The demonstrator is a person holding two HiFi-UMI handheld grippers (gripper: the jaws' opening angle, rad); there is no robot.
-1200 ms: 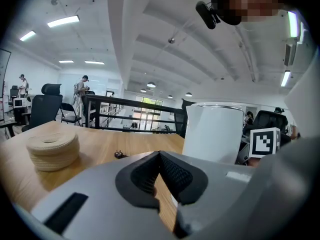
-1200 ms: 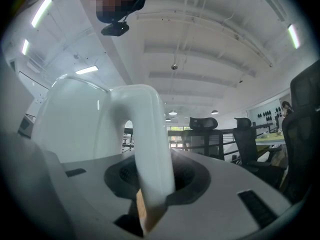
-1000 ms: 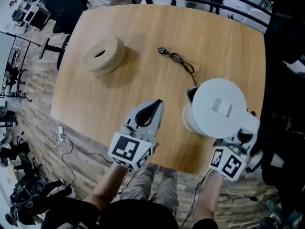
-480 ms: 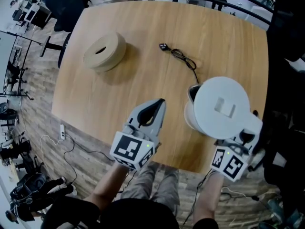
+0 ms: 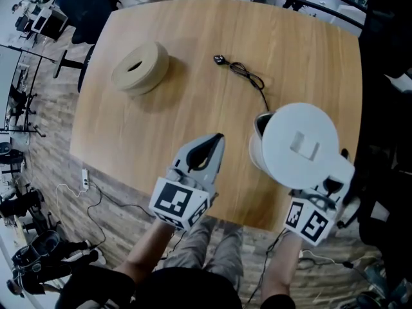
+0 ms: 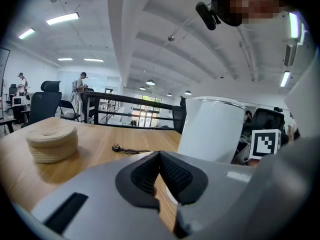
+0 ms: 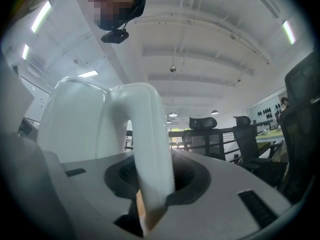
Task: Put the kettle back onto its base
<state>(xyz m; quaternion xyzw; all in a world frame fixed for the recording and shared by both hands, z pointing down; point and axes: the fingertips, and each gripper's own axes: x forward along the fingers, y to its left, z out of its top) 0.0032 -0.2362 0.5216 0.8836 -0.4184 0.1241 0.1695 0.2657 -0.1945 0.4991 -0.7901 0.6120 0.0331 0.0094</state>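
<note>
One wooden bench (image 5: 193,102) seen from above, with two grippers over its near edge. On it are one white kettle (image 5: 299,143), one black cord with a plug (image 5: 241,76), and one round beige woven ring (image 5: 140,67).

The right gripper (image 5: 328,188) is clamped on the kettle's handle (image 7: 150,154), which stands upright between its jaws. The kettle is near the bench's near right corner, close to both edges. A white rim (image 6: 169,196) at its foot may be the base; I cannot tell whether the kettle rests on it. The cord runs from mid-bench to the kettle.

The left gripper (image 5: 214,140) hovers just left of the kettle, jaws together and holding nothing.

The ring lies far left, well apart. The bench's middle is bare wood.
</note>
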